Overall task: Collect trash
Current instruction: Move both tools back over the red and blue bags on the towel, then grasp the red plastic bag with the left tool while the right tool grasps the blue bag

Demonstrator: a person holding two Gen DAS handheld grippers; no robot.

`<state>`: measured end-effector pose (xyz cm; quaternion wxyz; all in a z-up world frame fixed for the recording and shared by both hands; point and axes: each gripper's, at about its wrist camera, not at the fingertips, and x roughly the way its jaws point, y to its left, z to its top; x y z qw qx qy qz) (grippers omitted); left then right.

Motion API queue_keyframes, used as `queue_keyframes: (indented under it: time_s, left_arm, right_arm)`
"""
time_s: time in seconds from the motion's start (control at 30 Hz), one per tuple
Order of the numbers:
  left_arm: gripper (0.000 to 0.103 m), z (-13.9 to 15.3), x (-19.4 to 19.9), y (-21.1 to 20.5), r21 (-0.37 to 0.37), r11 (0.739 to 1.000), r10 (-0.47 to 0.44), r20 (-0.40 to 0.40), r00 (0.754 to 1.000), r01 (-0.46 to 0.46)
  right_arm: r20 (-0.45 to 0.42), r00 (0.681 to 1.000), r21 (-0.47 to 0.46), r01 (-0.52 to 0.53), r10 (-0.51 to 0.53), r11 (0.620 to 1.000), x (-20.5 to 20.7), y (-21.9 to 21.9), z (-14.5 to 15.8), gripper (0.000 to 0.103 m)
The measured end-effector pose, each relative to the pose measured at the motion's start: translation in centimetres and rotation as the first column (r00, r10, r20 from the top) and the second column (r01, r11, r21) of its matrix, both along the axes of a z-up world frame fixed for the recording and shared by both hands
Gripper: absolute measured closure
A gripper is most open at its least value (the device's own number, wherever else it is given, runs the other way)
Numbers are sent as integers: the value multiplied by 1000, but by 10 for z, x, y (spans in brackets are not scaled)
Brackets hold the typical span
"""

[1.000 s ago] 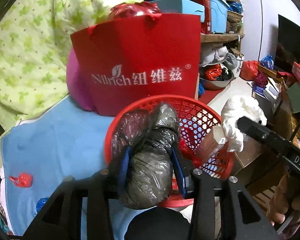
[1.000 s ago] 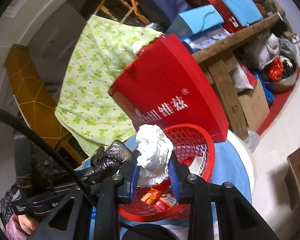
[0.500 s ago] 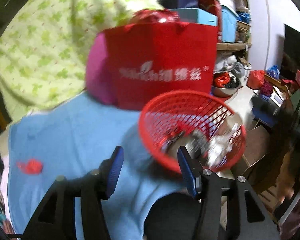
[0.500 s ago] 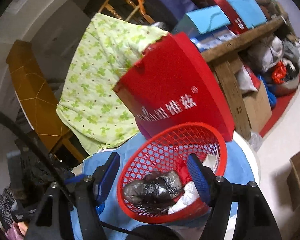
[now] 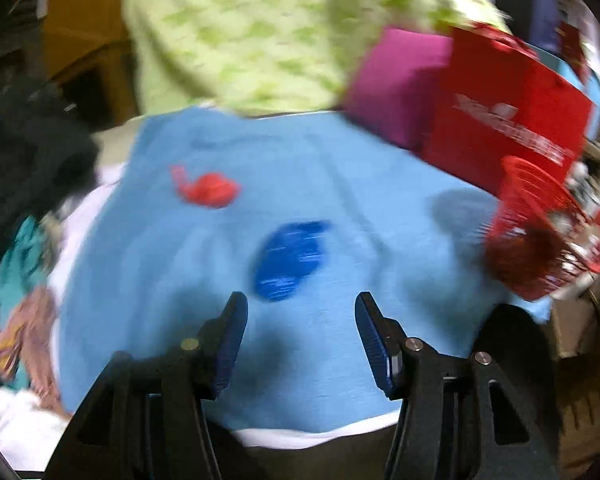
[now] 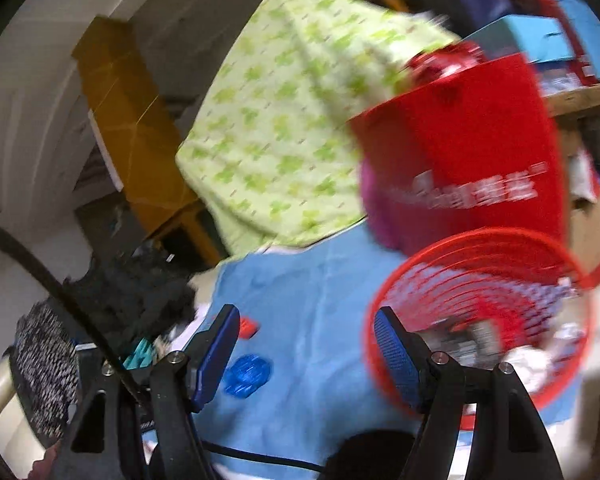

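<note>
Both tools are empty right now, left tool and right tool with jaws spread wide apart. The red basket at the right of the frame already has some trash in it, blurry though, looks like white paper and dark stuff. What's left on the blue cloth: a blue scrap mid-frame, just ahead of my left tool, and a red scrap further up left. I'd say partway done, two pieces to go.
</note>
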<state>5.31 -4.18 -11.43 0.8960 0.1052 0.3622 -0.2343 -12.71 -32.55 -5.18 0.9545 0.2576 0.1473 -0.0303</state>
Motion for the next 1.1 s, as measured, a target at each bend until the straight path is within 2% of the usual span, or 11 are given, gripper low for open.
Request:
queue_keyframes:
  time_s: [0.1,0.2,0.33,0.4,0.57,0.7,0.73,0.77,0.8,0.9,1.1]
  left_arm:
    - [46,-5,15,35,-7,996,88,6,996,-88]
    - [46,-12,29,64,-5,987,160,15,987,-160]
    - [46,-23,51,93,-4,974,226,-3,974,-226]
    - [46,-28,59,104,0,969,247,-7,969,-247]
    - [46,-31,82,120,15,959,283,-6,959,-283]
    - [46,-27,109,117,29,961,276,12,961,-276]
    - [46,-26,117,113,33,963,268,16,963,-268]
    - [45,-26,124,109,35,965,259,16,966,-259]
    - [45,-26,133,103,35,969,246,14,969,-246]
    - [42,-27,158,82,27,979,202,1,979,-202]
    - [36,-31,224,13,-25,992,122,-63,991,-123]
  right_arm:
    - [-88,991,5,-101,101,995,48,26,-8,29]
    - [-176,968,36,-175,178,984,94,45,-26,29]
    - [-308,902,158,-266,303,951,170,69,-66,29]
    - [-365,864,222,-281,347,934,205,80,-89,29]
    - [-433,806,351,-263,405,899,271,98,-136,29]
    - [-516,765,369,-207,385,906,311,105,-163,29]
    - [-537,753,357,-206,381,911,319,108,-170,32]
    - [-539,747,358,-215,389,909,323,109,-174,39]
    - [-532,741,365,-235,409,901,326,110,-179,40]
    - [-494,761,311,-296,420,903,323,110,-176,44]
    - [-382,851,260,-274,359,926,288,67,-157,44]
